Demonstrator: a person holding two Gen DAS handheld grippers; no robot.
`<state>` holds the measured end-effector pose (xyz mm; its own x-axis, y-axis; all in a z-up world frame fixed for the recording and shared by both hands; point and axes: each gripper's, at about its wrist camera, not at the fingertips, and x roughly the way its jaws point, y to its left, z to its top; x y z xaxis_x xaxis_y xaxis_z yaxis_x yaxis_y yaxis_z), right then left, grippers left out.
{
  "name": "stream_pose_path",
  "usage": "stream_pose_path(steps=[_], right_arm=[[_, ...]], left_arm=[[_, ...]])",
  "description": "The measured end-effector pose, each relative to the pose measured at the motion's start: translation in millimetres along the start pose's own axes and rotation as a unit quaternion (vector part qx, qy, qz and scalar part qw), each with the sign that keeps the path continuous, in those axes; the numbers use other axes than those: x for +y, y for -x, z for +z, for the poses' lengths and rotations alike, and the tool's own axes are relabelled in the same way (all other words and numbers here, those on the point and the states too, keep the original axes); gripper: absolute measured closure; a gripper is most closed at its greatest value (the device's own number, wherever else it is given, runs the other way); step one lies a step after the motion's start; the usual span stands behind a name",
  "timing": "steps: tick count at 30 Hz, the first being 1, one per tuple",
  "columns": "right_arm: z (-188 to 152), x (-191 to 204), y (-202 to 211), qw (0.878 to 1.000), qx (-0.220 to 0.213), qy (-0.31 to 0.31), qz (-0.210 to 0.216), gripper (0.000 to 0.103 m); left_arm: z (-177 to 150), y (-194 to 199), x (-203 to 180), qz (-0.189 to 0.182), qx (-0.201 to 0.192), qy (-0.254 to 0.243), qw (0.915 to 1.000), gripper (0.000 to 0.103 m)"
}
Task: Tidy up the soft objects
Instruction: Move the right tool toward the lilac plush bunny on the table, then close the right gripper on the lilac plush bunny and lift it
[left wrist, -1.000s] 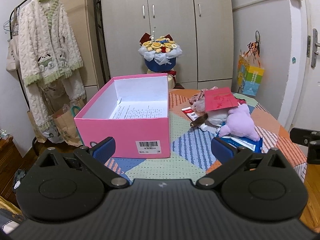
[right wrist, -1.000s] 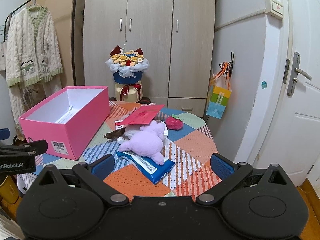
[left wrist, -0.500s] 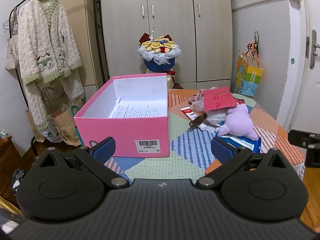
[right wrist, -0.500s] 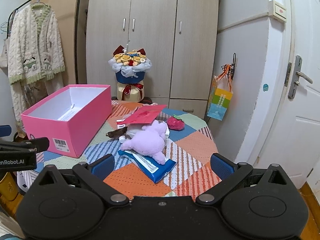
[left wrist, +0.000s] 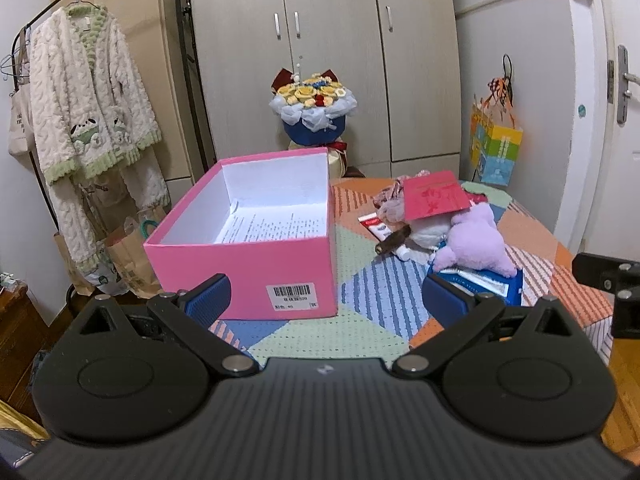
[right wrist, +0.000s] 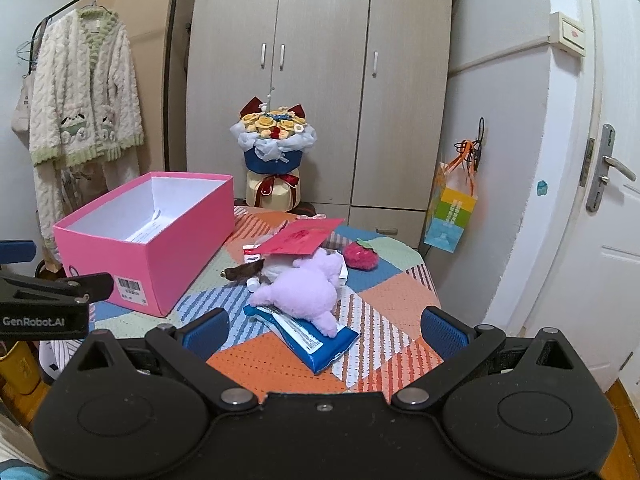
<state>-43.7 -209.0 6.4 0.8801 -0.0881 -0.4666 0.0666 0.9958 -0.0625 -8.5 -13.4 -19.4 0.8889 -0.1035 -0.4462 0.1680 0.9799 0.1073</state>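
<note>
**Both jaws wide, nothing held**

Left gripper and right gripper: jaws spread apart, empty, poised short of the pile, likely sizing up a first pick. Just ahead, fuzzy lilac plush toy slumped on a glossy blue packet; knobbly red strawberry plush behind. Stiff pink box, open-topped, beside them on the quilted bench, presumably the destination.

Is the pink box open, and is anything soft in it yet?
Open, no lid on it. The pink box holds only a printed paper sheet; the purple plush lies outside on the table.
</note>
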Motion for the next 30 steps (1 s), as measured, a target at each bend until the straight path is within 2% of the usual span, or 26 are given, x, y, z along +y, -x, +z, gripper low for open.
stream_pose_path(steps=[8, 12, 16, 21, 24, 27, 30], right_arm=[[-1, -7, -12, 1.0, -0.015, 0.008, 0.017, 0.0], [0, -14, -26, 0.999, -0.038, 0.019, 0.033, 0.0], [-3, -23, -50, 0.997, -0.06, 0.024, 0.046, 0.0], [-4, -38, -86, 0.994, -0.055, 0.0, 0.095, 0.0], [-5, -39, -110, 0.993, -0.05, 0.004, 0.108, 0.0], [-10, -36, -134, 0.992, -0.04, 0.02, 0.121, 0.0], [-17, -33, -153, 0.99, -0.032, 0.035, 0.134, 0.0]], left_arm=[[5, -20, -6, -0.035, 0.013, 0.013, 0.9992, 0.0], [16, -33, -11, -0.069, -0.008, 0.018, 0.9974, 0.0], [24, -55, -14, -0.105, -0.018, 0.036, 0.9936, 0.0], [28, -95, -25, -0.132, -0.004, 0.051, 0.99, 0.001], [27, -114, -34, -0.165, -0.016, 0.059, 0.9844, 0.002], [27, -134, -46, -0.185, -0.009, 0.055, 0.9811, 0.006], [26, -157, -59, -0.213, 0.008, 0.053, 0.9755, 0.016]])
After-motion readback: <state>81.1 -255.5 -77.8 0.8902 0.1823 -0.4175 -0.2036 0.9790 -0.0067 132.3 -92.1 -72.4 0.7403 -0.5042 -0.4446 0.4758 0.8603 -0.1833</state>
